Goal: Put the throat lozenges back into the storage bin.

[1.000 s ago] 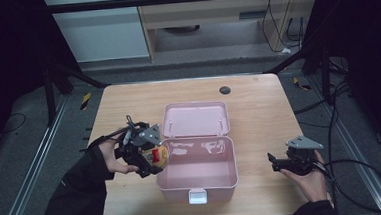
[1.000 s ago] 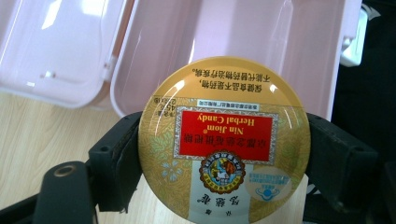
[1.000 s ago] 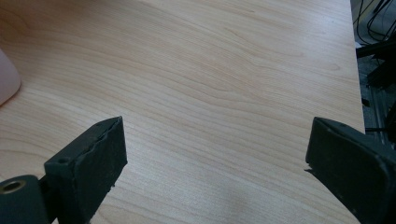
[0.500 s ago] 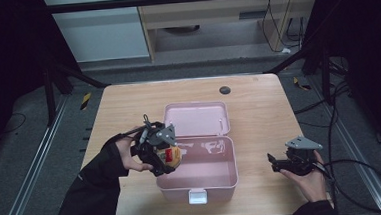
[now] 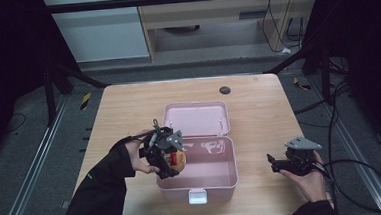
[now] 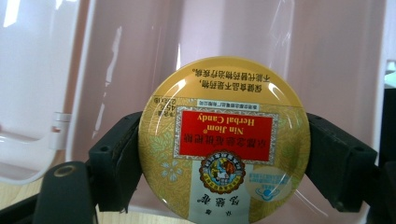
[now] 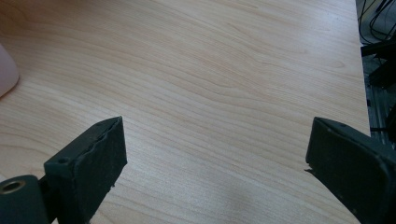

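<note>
A round yellow candy tin [image 6: 224, 140] with a red label is clamped between the jaws of my left gripper [image 5: 169, 159]. The tin [image 5: 177, 160] hangs over the left edge of an open pink plastic box [image 5: 210, 174], whose lid [image 5: 196, 118] lies flat behind it. In the left gripper view the box's inside wall [image 6: 299, 46] stands right behind the tin. My right gripper [image 5: 282, 164] rests low over the wood table [image 7: 224, 74] at the right, its jaws wide open with nothing between them.
A small dark round disc [image 5: 224, 90] sits on the table near the far edge. The pink box has a white latch [image 5: 197, 195] at its front. A pink corner of the box [image 7: 7, 70] shows at the left of the right gripper view. Cables [image 5: 363, 172] trail off the table's right side.
My left gripper has carried the tin rightward from beside the box to over its left edge. The right gripper has stayed put.
</note>
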`<state>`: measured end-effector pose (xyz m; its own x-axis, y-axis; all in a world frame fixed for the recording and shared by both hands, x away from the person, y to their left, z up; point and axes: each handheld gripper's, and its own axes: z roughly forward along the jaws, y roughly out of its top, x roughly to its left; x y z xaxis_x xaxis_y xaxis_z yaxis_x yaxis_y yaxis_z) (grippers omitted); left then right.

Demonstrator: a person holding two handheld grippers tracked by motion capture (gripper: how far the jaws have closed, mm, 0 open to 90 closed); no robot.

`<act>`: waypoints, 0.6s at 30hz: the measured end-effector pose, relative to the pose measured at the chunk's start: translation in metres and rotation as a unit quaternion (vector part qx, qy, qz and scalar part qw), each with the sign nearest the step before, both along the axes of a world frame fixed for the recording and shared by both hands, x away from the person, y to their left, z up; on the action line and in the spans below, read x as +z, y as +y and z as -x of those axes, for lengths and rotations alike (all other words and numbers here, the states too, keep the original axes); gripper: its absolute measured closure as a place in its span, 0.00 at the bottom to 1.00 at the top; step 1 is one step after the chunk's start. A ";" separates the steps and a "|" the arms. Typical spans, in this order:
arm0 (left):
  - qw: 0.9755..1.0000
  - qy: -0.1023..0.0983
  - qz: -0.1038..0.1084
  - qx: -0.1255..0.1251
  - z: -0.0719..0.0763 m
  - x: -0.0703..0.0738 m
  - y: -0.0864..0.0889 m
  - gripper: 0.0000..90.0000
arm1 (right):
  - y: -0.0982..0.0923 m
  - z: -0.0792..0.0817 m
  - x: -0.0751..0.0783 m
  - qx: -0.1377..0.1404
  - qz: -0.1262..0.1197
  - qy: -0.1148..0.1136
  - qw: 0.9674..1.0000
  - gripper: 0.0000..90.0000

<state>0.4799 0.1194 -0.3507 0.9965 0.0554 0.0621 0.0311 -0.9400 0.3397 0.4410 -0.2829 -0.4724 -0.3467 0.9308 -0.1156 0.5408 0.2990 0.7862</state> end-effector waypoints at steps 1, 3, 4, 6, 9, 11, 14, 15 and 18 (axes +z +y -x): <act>1.000 0.001 -0.003 -0.001 0.000 -0.002 -0.001 0.22 | 0.000 0.000 0.000 0.000 0.000 0.001 1.000 0.06; 1.000 0.003 -0.005 -0.002 0.000 -0.005 -0.001 0.22 | 0.000 0.000 0.000 0.000 0.001 0.001 1.000 0.06; 1.000 0.003 -0.005 -0.002 0.000 -0.005 -0.001 0.22 | 0.000 0.000 0.000 0.000 0.001 0.001 1.000 0.06; 1.000 0.006 -0.010 -0.004 -0.001 -0.008 -0.002 0.22 | 0.000 0.000 -0.001 0.000 0.001 0.002 1.000 0.06; 1.000 0.006 -0.014 -0.005 -0.001 -0.011 -0.003 0.22 | 0.001 0.000 -0.001 0.001 0.001 0.002 1.000 0.06; 1.000 0.008 -0.018 -0.006 -0.001 -0.016 -0.003 0.22 | 0.001 0.000 -0.001 0.001 0.002 0.003 1.000 0.06; 1.000 0.010 -0.019 -0.006 -0.001 -0.019 -0.003 0.22 | 0.001 0.000 -0.002 0.001 0.002 0.004 1.000 0.06; 1.000 0.012 -0.019 -0.005 -0.002 -0.022 -0.003 0.22 | 0.001 0.000 -0.002 0.001 0.001 0.005 1.000 0.06; 1.000 0.014 -0.020 -0.005 -0.002 -0.026 -0.002 0.22 | 0.001 0.000 -0.002 0.001 0.001 0.006 1.000 0.06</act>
<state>0.4818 0.1171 -0.3769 0.9984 0.0438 0.0364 0.0308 -0.9529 0.3017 0.4413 -0.2814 -0.4746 -0.3498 0.9300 -0.1127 0.5490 0.3010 0.7798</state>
